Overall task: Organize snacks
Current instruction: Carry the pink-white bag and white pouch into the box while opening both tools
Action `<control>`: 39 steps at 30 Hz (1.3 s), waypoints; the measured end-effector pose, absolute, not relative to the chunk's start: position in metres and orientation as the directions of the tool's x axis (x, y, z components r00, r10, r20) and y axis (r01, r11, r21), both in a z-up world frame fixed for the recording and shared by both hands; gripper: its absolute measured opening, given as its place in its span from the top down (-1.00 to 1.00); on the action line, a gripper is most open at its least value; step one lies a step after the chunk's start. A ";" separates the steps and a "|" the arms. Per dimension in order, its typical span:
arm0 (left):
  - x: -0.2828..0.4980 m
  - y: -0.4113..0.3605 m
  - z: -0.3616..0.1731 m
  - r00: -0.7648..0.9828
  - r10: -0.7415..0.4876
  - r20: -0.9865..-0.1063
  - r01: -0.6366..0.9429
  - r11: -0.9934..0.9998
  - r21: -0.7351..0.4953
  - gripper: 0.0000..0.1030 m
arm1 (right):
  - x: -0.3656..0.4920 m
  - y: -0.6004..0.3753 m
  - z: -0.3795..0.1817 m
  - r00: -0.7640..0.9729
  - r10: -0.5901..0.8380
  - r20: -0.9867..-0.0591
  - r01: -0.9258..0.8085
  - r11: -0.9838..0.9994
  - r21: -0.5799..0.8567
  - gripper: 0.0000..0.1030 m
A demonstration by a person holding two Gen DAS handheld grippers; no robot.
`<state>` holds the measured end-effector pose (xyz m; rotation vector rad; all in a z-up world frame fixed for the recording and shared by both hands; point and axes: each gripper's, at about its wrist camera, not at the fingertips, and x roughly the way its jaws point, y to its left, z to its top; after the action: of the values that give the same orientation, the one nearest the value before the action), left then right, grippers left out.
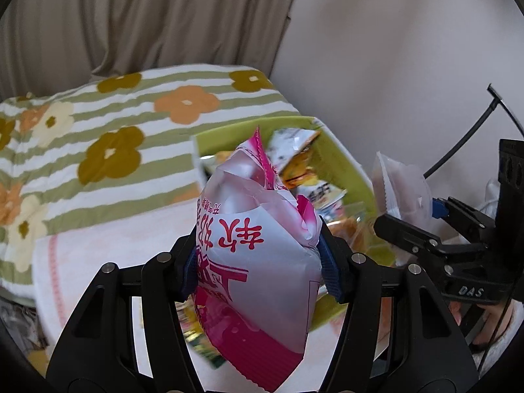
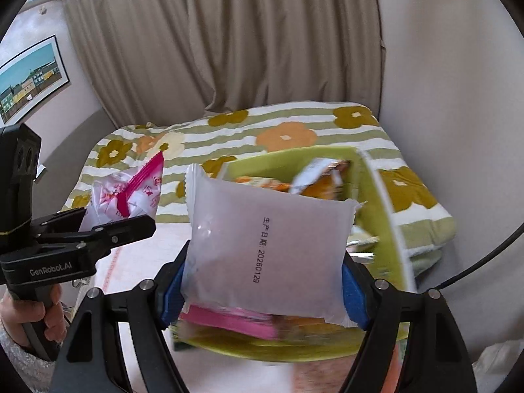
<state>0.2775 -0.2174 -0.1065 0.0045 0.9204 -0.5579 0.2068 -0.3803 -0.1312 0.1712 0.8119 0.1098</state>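
Pink snack bag (image 1: 258, 262), white packet (image 2: 268, 245) before green box (image 2: 383, 216).

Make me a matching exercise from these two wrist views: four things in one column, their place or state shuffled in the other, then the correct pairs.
Things:
1. pink-and-white printed snack bag
2. plain white packet with a printed date
3. lime-green open box
4. flowered green-striped blanket

Places or states:
A. spread over the bed
B. clamped in the right gripper
C. holds loose snack packets
D. clamped in the left gripper

Pairs: 1-D, 2-B, 3-C, 4-A
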 end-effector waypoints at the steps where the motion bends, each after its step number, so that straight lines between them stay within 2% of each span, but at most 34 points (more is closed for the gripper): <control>1: 0.280 -0.228 -0.110 0.471 -0.446 -0.761 0.453 0.863 -0.225 -0.10 | 0.208 -0.390 -0.133 0.680 0.164 -0.715 -0.031 0.980 0.195 -0.45; 10: 0.299 -0.301 -0.141 0.403 -0.367 -0.838 0.455 0.875 -0.165 -0.10 | 0.220 -0.439 -0.148 0.655 0.192 -0.731 -0.007 0.969 0.248 -0.45; 13: 0.302 -0.310 -0.147 0.393 -0.345 -0.853 0.456 0.878 -0.145 -0.20 | 0.221 -0.445 -0.151 0.653 0.196 -0.732 -0.002 0.966 0.258 -0.45; 14: 0.304 -0.311 -0.150 0.384 -0.337 -0.860 0.453 0.880 -0.143 -0.33 | 0.223 -0.448 -0.152 0.649 0.198 -0.734 0.000 0.966 0.260 -0.45; 15: 0.305 -0.310 -0.152 0.380 -0.330 -0.864 0.448 0.883 -0.141 -0.58 | 0.224 -0.450 -0.153 0.647 0.200 -0.736 0.001 0.965 0.263 -0.45; 17: 0.302 -0.309 -0.153 0.384 -0.315 -0.868 0.441 0.889 -0.127 -0.93 | 0.227 -0.454 -0.154 0.646 0.199 -0.737 0.003 0.965 0.264 -0.45; 18: 0.301 -0.306 -0.153 0.386 -0.311 -0.868 0.439 0.890 -0.123 -0.96 | 0.227 -0.454 -0.154 0.645 0.198 -0.738 0.006 0.964 0.264 -0.45; 29: 0.280 -0.271 -0.143 0.427 -0.285 -0.858 0.421 0.903 -0.091 -0.96 | 0.233 -0.444 -0.152 0.635 0.194 -0.748 -0.007 0.969 0.245 -0.45; 33: 0.281 -0.263 -0.143 0.426 -0.296 -0.855 0.405 0.908 -0.113 -0.96 | 0.239 -0.436 -0.154 0.622 0.197 -0.758 -0.023 0.972 0.234 -0.45; 39: 0.280 -0.248 -0.143 0.431 -0.285 -0.856 0.371 0.921 -0.119 -0.96 | 0.255 -0.427 -0.172 0.564 0.198 -0.802 -0.016 0.973 0.229 -0.50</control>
<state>0.2802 -0.2477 -0.1434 0.0919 1.0480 -0.4095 0.2549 -0.4269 -0.1724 0.2049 0.9652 0.1273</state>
